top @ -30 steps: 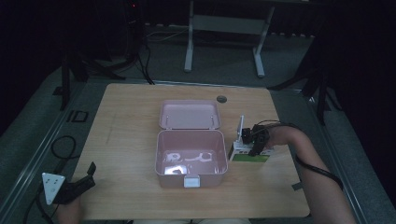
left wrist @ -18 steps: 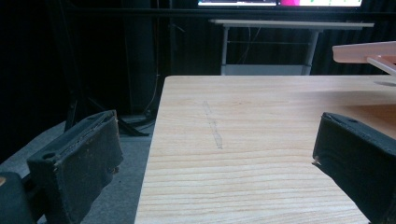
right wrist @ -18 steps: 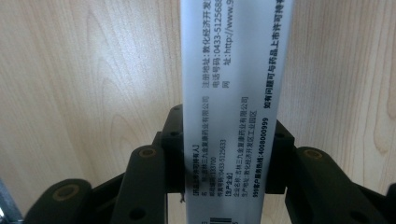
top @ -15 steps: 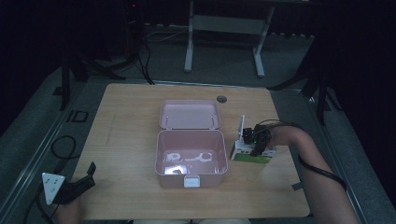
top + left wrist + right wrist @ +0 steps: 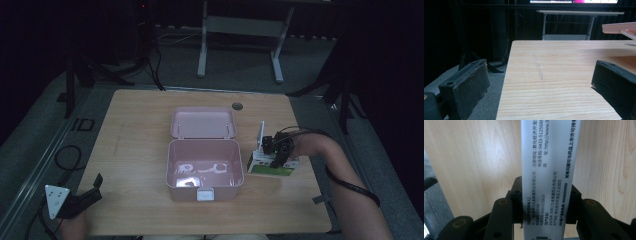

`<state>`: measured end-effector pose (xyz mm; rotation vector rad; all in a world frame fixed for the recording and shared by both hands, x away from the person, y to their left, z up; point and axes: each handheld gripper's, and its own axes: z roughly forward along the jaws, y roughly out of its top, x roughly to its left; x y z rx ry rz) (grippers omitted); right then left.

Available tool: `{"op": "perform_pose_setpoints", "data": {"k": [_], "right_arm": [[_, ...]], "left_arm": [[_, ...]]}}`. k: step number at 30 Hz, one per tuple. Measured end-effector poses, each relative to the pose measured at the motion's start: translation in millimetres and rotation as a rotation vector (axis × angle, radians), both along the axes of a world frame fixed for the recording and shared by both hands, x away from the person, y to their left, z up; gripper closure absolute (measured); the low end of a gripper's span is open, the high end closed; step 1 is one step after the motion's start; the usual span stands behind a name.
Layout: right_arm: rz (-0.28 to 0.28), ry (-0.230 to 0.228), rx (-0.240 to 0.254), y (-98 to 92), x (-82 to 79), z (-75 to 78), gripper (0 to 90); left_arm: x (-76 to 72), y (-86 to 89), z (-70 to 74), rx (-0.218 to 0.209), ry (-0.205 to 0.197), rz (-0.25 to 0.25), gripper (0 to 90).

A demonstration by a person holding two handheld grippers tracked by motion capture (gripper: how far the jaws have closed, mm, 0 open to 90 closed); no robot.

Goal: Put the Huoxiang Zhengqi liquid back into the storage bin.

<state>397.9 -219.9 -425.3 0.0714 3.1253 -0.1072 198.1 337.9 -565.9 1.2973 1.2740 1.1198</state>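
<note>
A white and green carton [image 5: 272,168] with printed text sits just right of the open pink case [image 5: 172,165], held a little above the wooden table [image 5: 135,130]. My right gripper [image 5: 275,151] is shut on it. In the right gripper view both black jaws press the sides of the carton [image 5: 549,165], and my right gripper [image 5: 546,200] points down at the tabletop. My left gripper [image 5: 96,189] rests at the table's near left corner. In the left gripper view my left gripper [image 5: 540,82] stands open with nothing between its jaws.
The pink case has its lid [image 5: 202,122] folded back flat, and small pale items [image 5: 200,170] lie inside. A round cable hole [image 5: 236,106] sits near the far edge. A grey scrap [image 5: 320,199] lies near the front right. A metal stand [image 5: 240,25] stands beyond the table.
My right gripper has risen slightly with the carton clamped in it. The left gripper and the pink case have stayed where they were.
</note>
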Motion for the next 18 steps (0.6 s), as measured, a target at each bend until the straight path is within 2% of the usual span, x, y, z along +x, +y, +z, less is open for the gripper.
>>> {"op": "perform_pose_setpoints", "data": {"k": [11,18], "right_arm": [[0.009,-0.005,-0.002,1.6,-10.9,20.4,61.9],[0.007,-0.022,-0.006,4.0,-19.3,39.9,61.9]], "left_arm": [[0.1,0.0,0.0,0.0,0.001,0.002,1.0],[0.0,0.1,0.0,0.0,0.001,0.001,1.0]]}}
